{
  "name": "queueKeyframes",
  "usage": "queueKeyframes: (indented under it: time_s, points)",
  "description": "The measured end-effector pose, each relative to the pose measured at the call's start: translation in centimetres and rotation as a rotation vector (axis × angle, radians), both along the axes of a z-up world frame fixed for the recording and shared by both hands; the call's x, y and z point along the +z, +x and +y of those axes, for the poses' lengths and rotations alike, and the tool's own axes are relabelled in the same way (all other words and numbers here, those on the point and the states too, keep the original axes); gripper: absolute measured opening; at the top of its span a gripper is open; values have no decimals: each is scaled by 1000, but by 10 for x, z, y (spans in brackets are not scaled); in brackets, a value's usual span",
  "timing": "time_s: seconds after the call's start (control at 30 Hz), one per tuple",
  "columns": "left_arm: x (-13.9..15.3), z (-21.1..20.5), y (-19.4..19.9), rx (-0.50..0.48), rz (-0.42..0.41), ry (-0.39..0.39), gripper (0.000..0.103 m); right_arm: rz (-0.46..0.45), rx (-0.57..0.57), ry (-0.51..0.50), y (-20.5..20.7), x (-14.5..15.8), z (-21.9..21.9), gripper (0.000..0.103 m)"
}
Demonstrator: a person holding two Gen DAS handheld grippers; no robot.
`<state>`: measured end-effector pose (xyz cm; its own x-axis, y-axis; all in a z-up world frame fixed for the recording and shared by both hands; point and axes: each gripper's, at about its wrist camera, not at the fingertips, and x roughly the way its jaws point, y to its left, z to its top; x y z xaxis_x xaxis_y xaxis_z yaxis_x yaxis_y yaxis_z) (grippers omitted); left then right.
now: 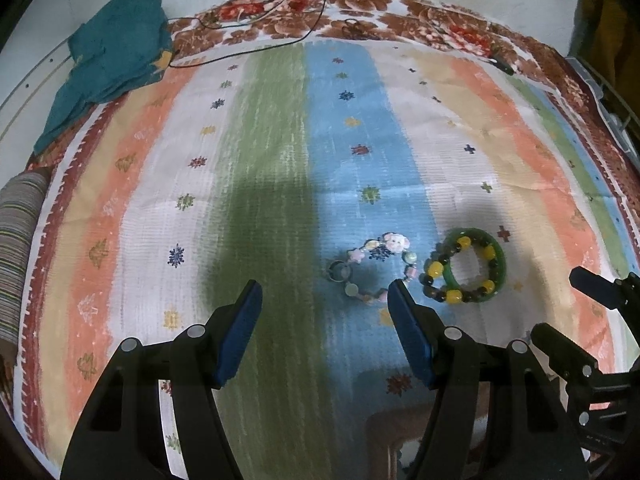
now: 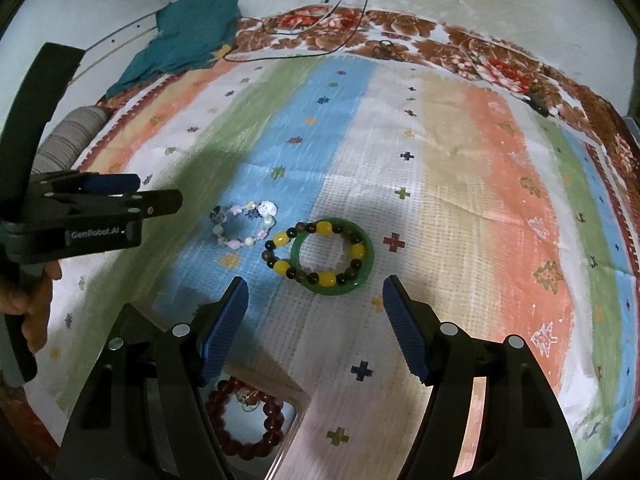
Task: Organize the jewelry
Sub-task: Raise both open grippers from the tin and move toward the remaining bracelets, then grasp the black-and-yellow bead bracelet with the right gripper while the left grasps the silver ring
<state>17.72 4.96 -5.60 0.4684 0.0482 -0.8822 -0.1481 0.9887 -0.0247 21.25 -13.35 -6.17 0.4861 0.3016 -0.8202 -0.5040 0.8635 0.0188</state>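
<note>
Both tongs stand apart with nothing between the blue pads: the left gripper [image 1: 325,296] hangs over the green and blue stripes, the right gripper [image 2: 315,294] just short of the bangle. "GenRobot.AI" is printed in pale letters on the side of the left tool, seen from the right wrist, where a hand [image 2: 34,304] grips its handle.

Everything lies on a striped cloth [image 1: 280,128] of green, blue, white, tan and orange bands dotted with small stars and crosses, edged by a brown floral border [image 1: 360,4]. Beyond it is a pale wall or floor; a teal cloth [image 1: 112,60] is crumpled at the far left corner, thin black wires [image 1: 248,50] trail across the border, and a striped roll [image 1: 18,248] sits at the left edge.

A green bangle [image 2: 362,276] lies flat, with a bracelet [image 2: 316,254] of yellow and dark beads draped across it. Just to its left, apart, a pastel bead bracelet [image 2: 244,226] lies in an open loop on the blue stripe. Nearest the right camera, a dark red bead bracelet [image 2: 248,424] rests in a tray [image 2: 290,436].
</note>
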Motion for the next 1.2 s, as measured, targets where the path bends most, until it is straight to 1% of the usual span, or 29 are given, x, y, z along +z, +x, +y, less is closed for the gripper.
queueKeyframes:
  time_s: [0.13, 0.4, 0.67, 1.0, 1.2]
  points:
    - [-8, 4, 7, 12, 20, -14, 65, 11, 14, -17, 7, -7, 4, 70]
    - [-23, 6, 20, 4, 60, -36, 65, 49, 65, -55, 17, -21, 17, 70]
    - [-34, 5, 31, -2, 86, -31, 66, 69, 124, -82, 25, -30, 35, 70]
    - [-50, 8, 43, 1, 115, -23, 66, 103, 141, -126, 36, -45, 40, 70]
    - [-58, 8, 48, -1, 128, -37, 66, 108, 148, -147, 39, -51, 43, 69]
